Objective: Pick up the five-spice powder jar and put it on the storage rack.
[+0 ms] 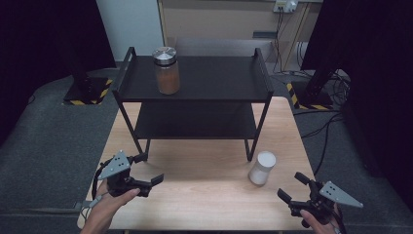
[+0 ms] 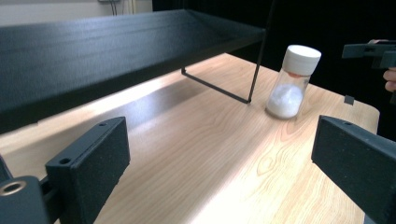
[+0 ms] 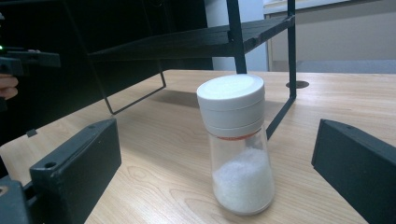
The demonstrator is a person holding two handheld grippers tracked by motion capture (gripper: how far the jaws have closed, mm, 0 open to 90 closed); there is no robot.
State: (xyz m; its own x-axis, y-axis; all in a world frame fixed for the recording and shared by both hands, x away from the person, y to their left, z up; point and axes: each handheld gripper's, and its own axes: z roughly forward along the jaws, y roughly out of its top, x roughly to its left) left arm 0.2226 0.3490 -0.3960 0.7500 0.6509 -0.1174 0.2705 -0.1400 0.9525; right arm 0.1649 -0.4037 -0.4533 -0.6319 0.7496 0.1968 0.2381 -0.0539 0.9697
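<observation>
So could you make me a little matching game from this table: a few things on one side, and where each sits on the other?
Things:
1. clear shaker jar with white cap and white grains
2. glass jar with silver lid and brown contents
3. left tool
4. right tool

Places:
A. top shelf of the black metal rack
B. near right corner of the wooden table, jaws open
C. on the tabletop beside the rack's front right leg
D. near left corner of the table, jaws open

Pairs: 1-C, 2-A, 3-D, 4-B
</observation>
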